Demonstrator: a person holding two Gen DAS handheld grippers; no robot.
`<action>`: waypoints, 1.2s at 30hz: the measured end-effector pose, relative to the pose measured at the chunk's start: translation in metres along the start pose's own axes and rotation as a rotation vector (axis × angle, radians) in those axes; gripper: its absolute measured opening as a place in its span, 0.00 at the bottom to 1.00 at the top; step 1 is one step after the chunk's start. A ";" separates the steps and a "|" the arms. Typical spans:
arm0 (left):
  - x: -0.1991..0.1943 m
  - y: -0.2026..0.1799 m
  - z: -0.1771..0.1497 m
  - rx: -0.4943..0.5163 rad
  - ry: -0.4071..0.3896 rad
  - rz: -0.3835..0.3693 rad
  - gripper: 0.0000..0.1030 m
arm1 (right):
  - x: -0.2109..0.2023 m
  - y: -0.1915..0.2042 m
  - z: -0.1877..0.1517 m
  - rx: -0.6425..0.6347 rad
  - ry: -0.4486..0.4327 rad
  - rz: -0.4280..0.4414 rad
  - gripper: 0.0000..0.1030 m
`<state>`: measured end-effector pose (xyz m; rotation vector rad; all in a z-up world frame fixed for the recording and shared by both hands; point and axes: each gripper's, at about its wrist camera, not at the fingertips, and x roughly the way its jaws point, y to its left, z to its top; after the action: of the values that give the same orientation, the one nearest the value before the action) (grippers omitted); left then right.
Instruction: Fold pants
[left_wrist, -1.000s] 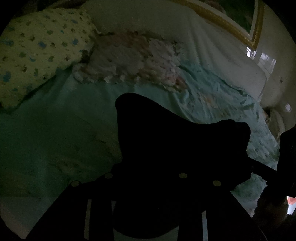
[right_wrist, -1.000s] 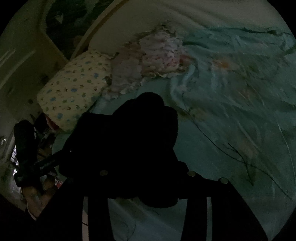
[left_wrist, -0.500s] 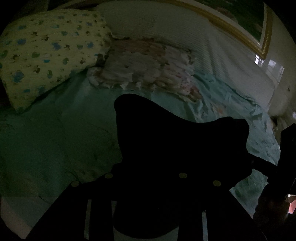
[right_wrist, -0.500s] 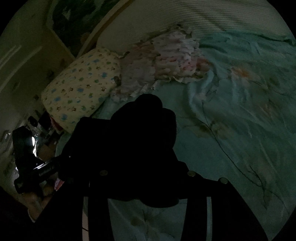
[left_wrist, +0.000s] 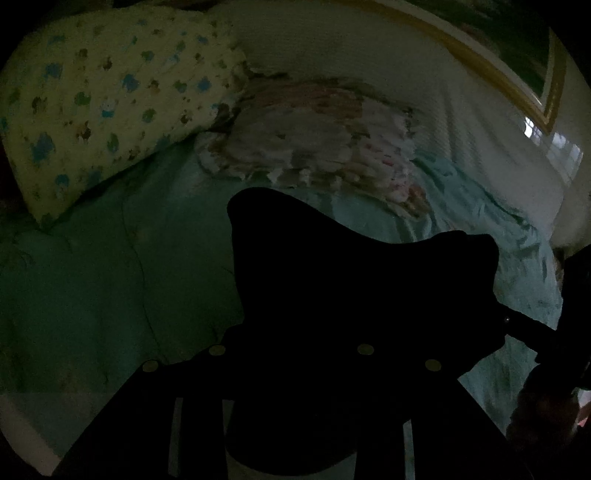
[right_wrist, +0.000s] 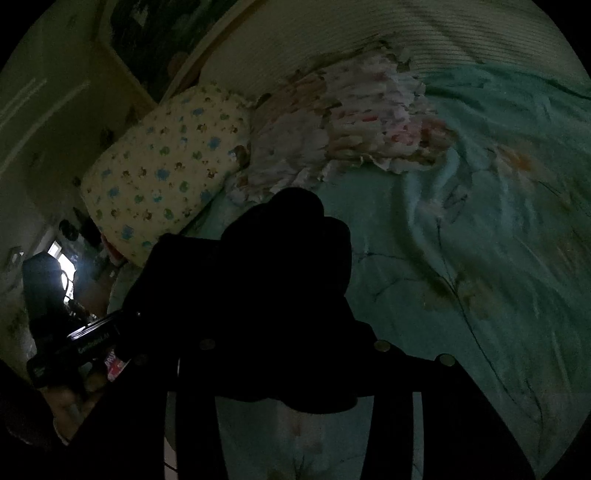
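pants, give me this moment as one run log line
dark pants | held up over teal bedspread | left gripper shut | right gripper shut | unfolded

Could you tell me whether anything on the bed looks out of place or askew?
Mostly the bedding: the teal sheet is rumpled, and a frilly pale cloth lies bunched beside the spotted pillow. The dark pants hang bunched, not flat.

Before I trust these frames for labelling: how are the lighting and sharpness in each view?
Left wrist: very dim, the pants a black silhouette, the pillow and crumpled cloth smeared. Right wrist: equally dark, window glare at the left, bedspread blurred.
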<state>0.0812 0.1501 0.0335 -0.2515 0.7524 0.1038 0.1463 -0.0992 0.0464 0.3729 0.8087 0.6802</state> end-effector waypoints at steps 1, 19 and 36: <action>0.004 0.003 0.002 -0.008 0.002 -0.001 0.31 | 0.003 0.001 0.002 -0.002 0.000 0.000 0.43; 0.071 0.031 0.031 -0.053 0.049 -0.027 0.31 | 0.066 -0.016 0.039 0.023 0.045 -0.010 0.43; 0.083 0.047 0.019 -0.072 0.069 -0.013 0.63 | 0.083 -0.051 0.033 0.072 0.066 -0.039 0.72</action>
<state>0.1457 0.2012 -0.0191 -0.3296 0.8161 0.1107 0.2336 -0.0811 -0.0048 0.3998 0.9026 0.6306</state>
